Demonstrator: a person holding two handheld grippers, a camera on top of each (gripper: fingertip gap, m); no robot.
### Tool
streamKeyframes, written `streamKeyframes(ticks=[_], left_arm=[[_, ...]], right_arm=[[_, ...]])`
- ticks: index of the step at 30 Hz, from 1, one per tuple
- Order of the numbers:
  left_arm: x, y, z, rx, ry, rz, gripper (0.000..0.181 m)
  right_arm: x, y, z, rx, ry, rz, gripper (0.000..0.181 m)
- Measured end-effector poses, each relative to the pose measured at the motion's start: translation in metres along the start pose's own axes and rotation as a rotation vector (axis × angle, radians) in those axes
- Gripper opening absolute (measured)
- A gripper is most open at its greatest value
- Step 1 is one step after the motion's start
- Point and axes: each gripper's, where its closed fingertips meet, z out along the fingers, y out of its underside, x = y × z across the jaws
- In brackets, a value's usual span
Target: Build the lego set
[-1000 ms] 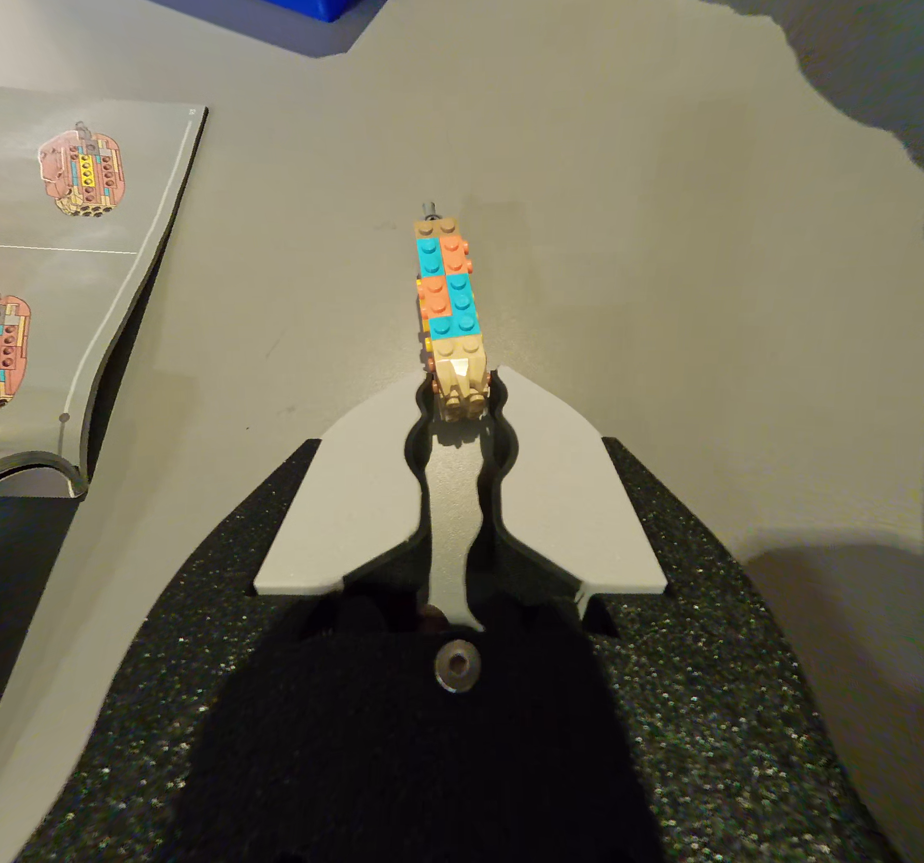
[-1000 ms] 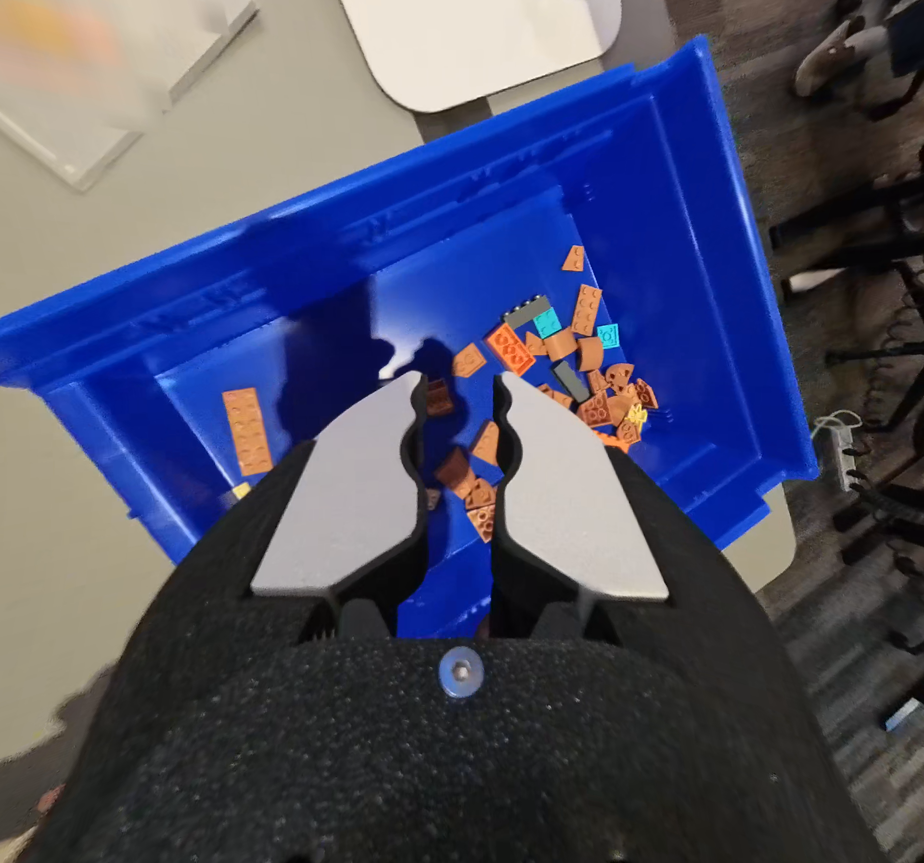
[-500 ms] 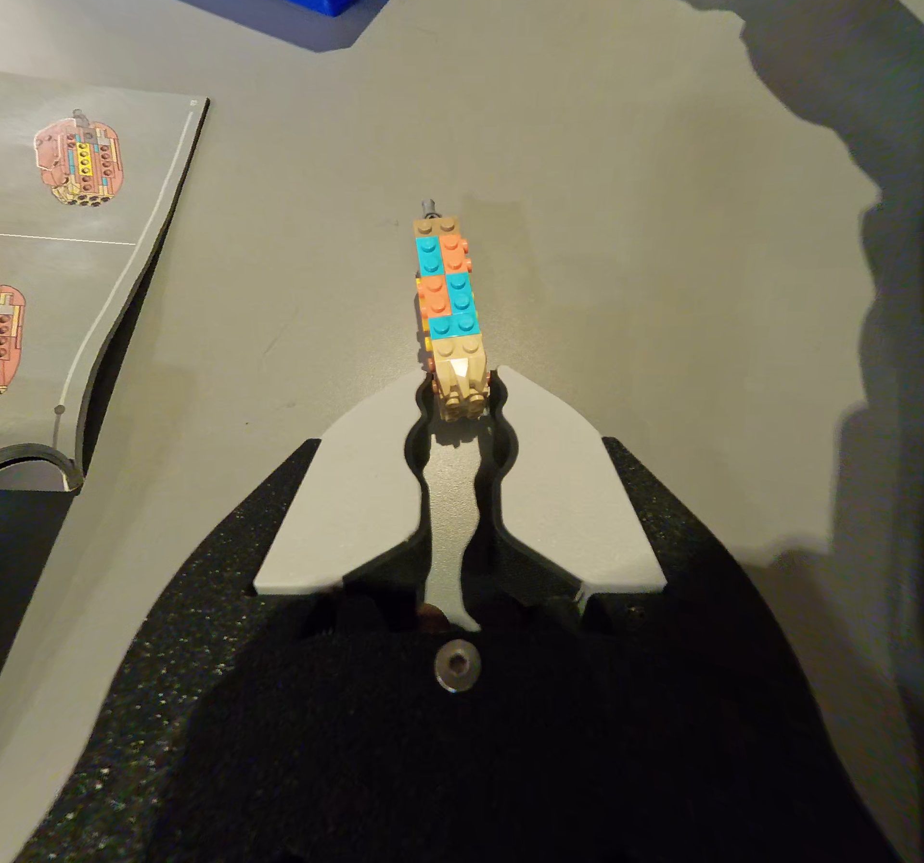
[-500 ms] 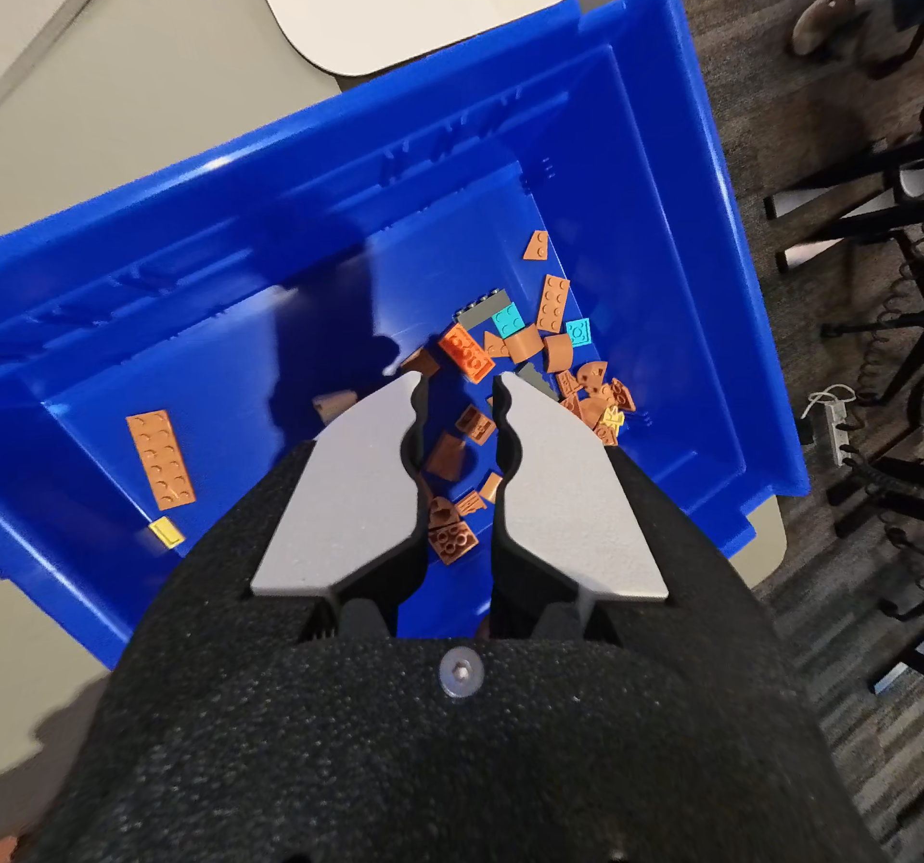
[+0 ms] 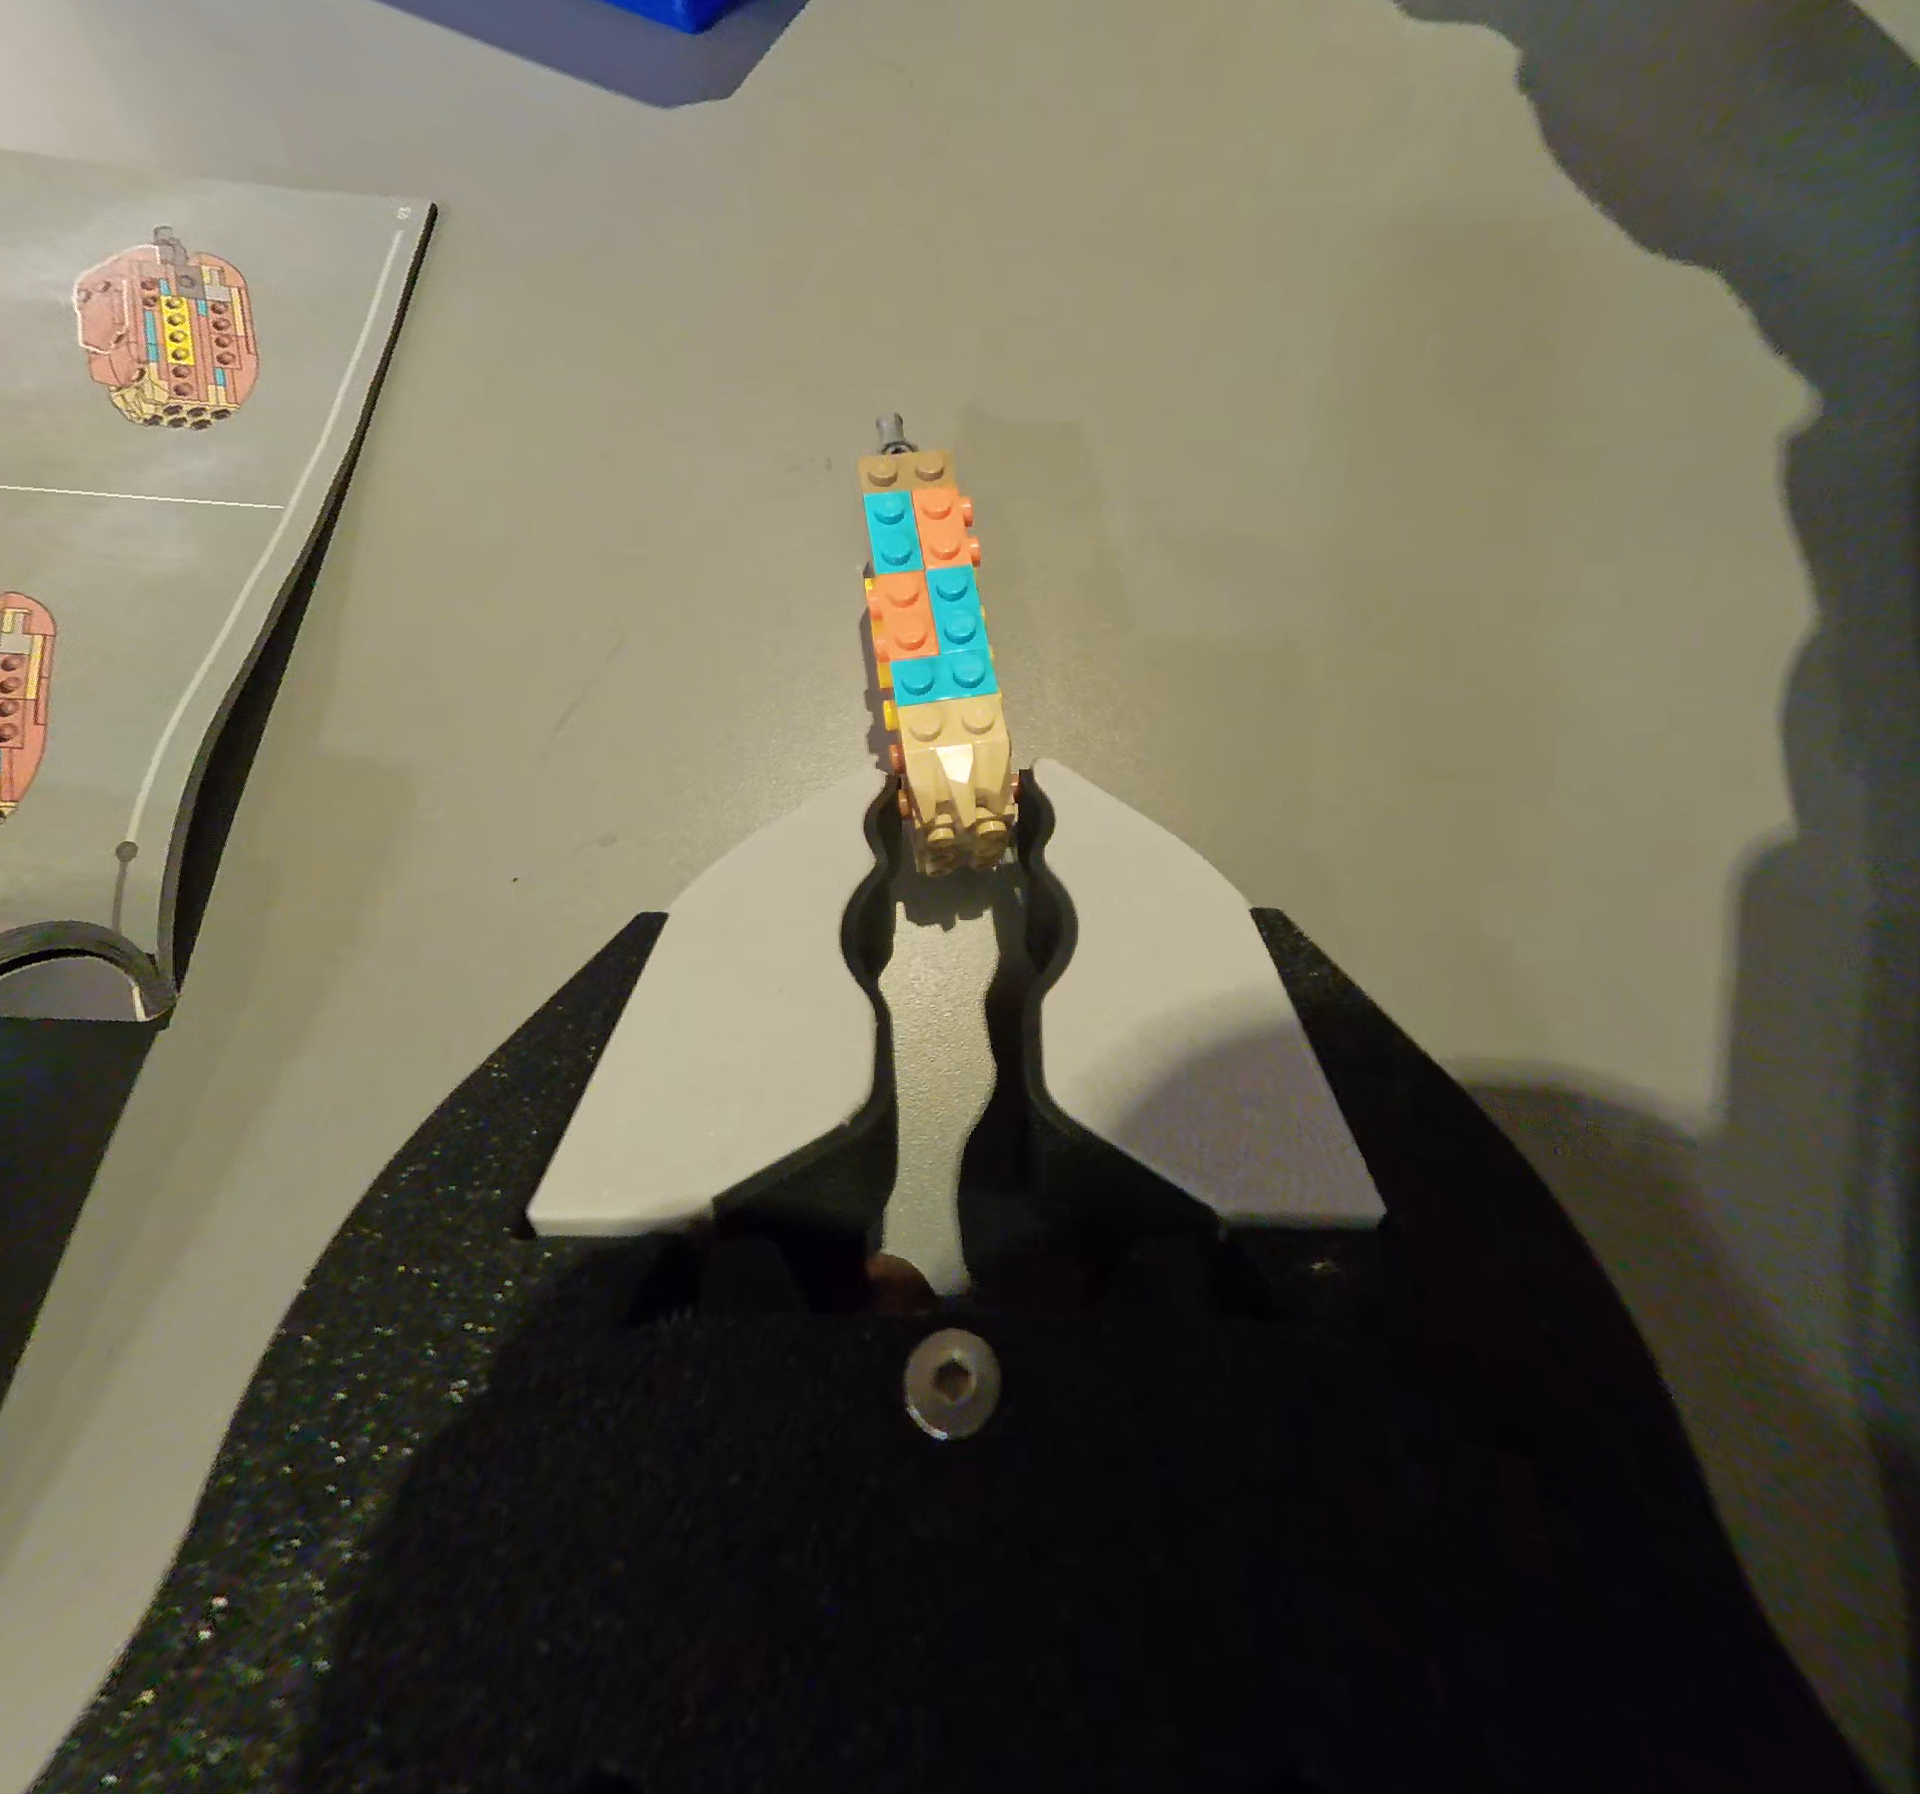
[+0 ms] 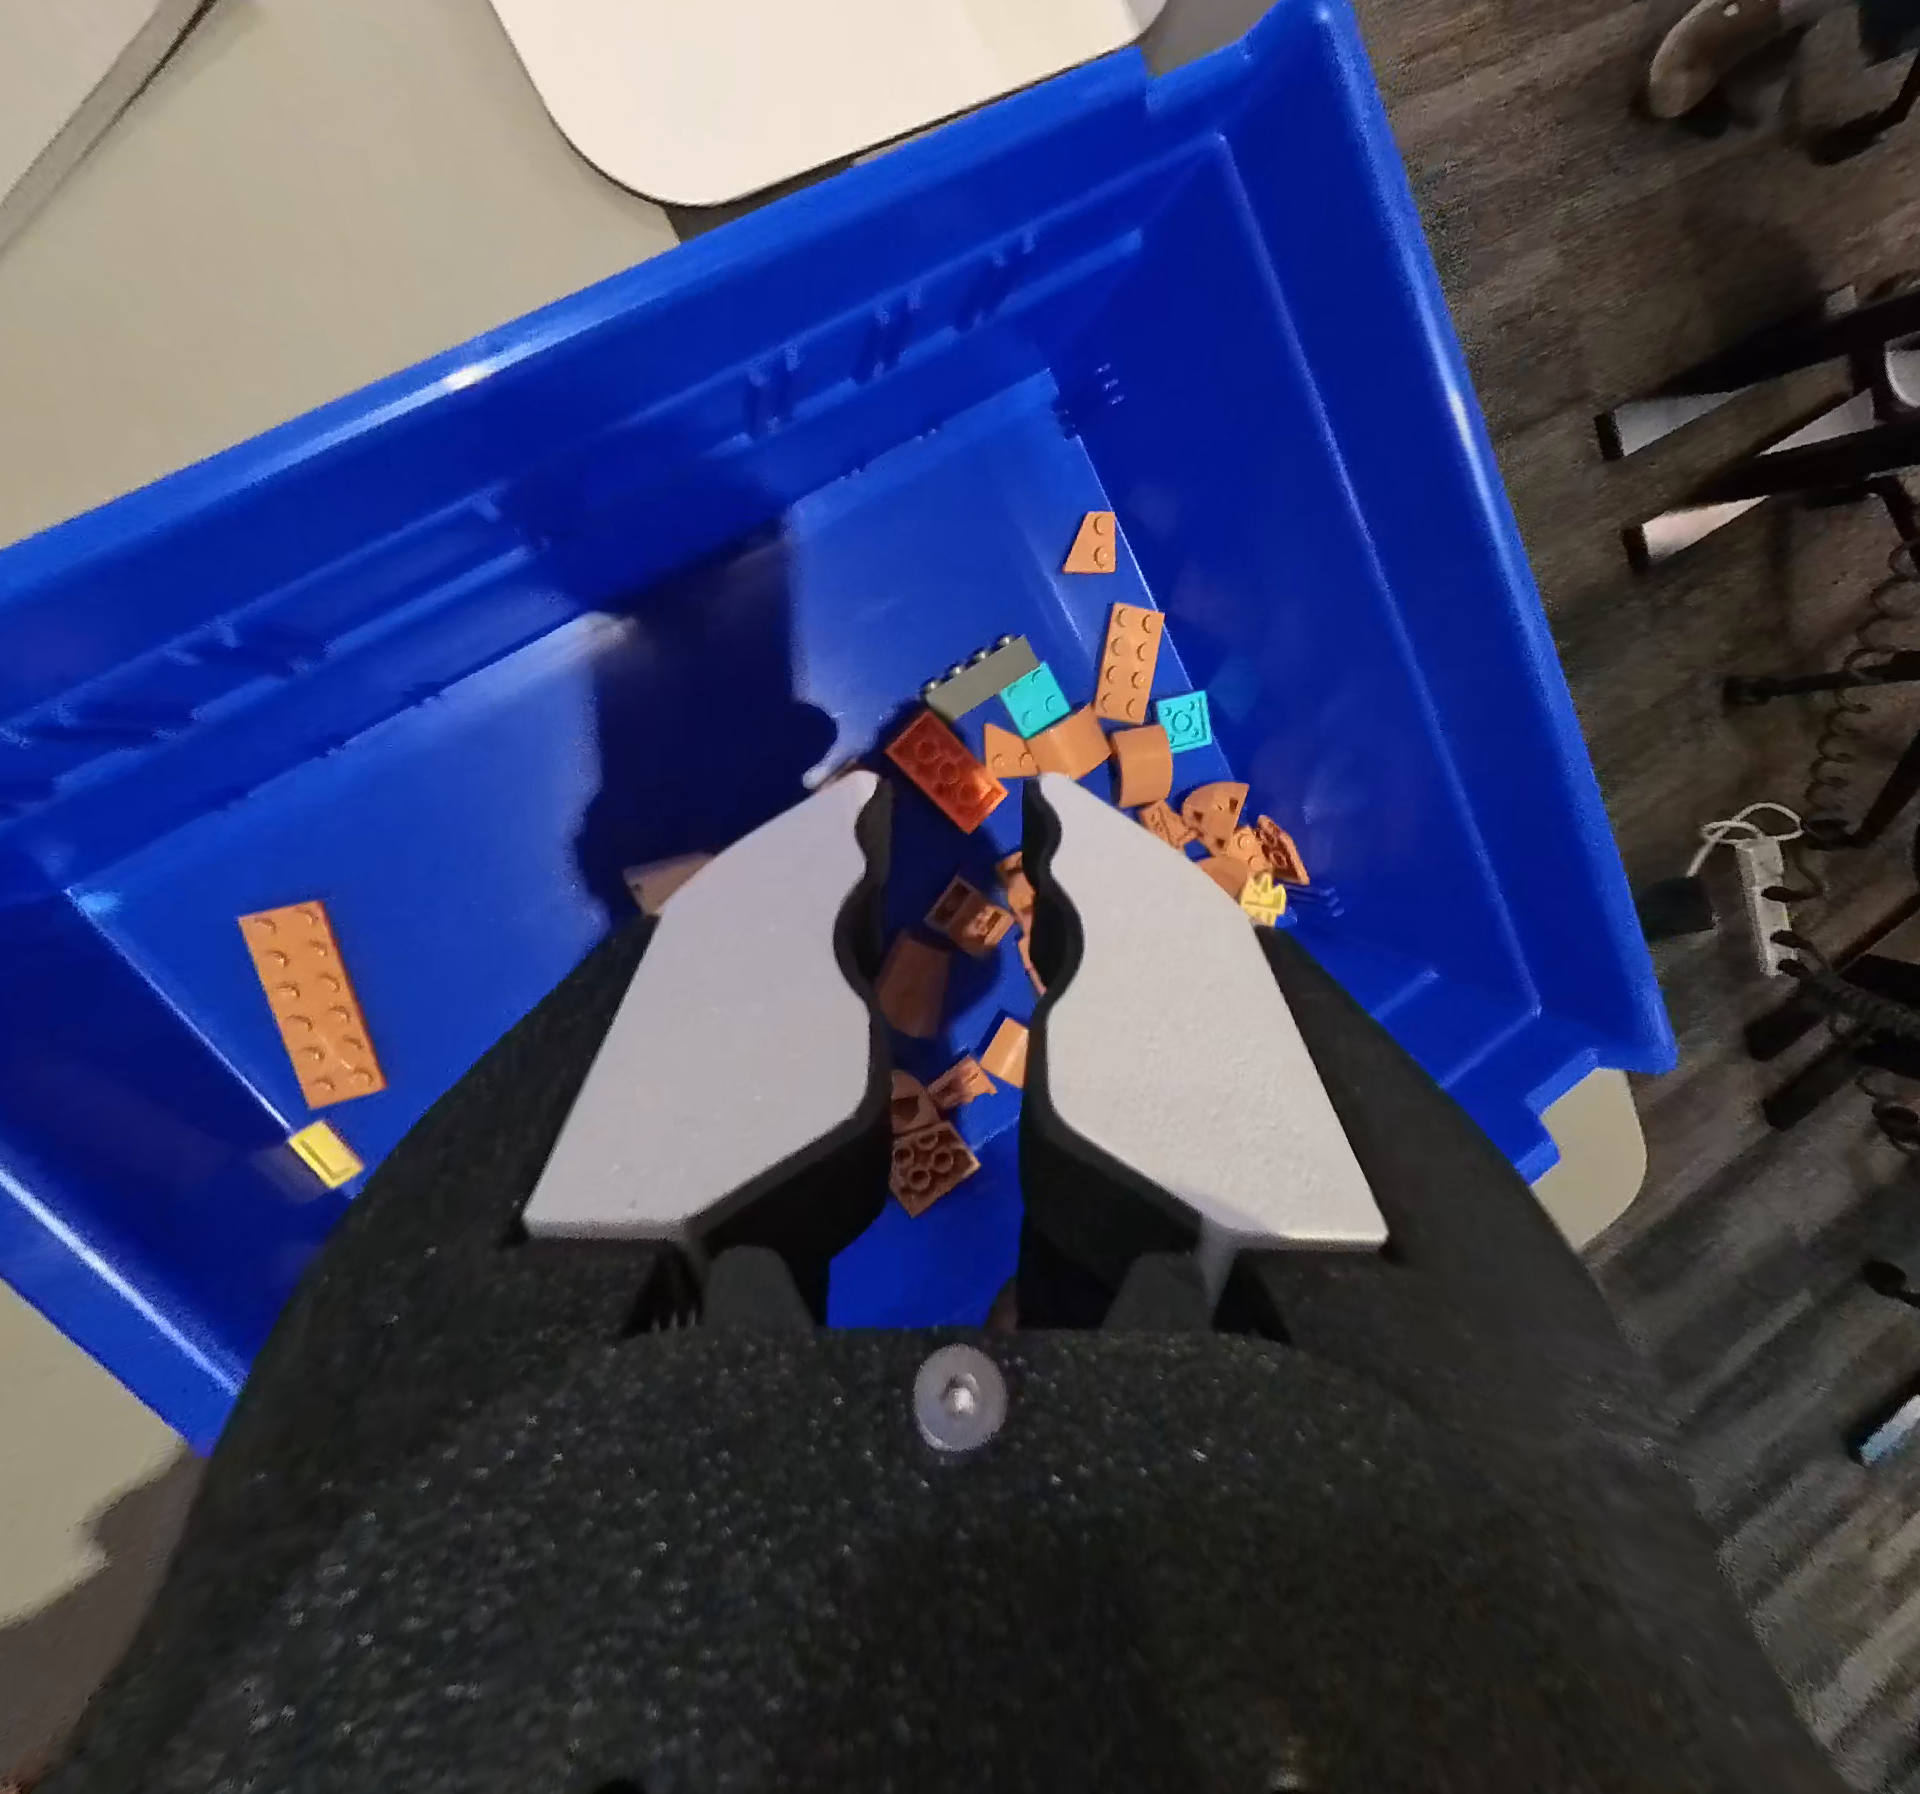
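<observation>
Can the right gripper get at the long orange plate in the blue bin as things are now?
Probably yes. The right gripper is open above the blue bin, and the long orange plate lies flat and alone on the bin floor, off to the gripper's left.

Tan-teal-orange lego strip upright; loose orange pieces in bin.

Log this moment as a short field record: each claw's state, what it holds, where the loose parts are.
left claw: shut on the tan end of the lego strip, over the grey table
lego strip: tan, teal and orange studs facing up
right claw: open, empty, above the blue bin
loose parts: mostly orange pieces clustered in the bin, orange plate lying apart
instruction booklet: open on the table, beside the left claw
</observation>
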Motion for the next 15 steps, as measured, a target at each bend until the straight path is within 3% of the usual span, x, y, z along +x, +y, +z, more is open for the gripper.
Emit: streamKeyframes(ticks=[15], left_arm=[[-0.001, 0.000, 0.000, -0.003, 0.010, -0.017, 0.021]], right_arm=[[0.042, -0.001, 0.045, -0.019, -0.046, 0.251, 0.020]])
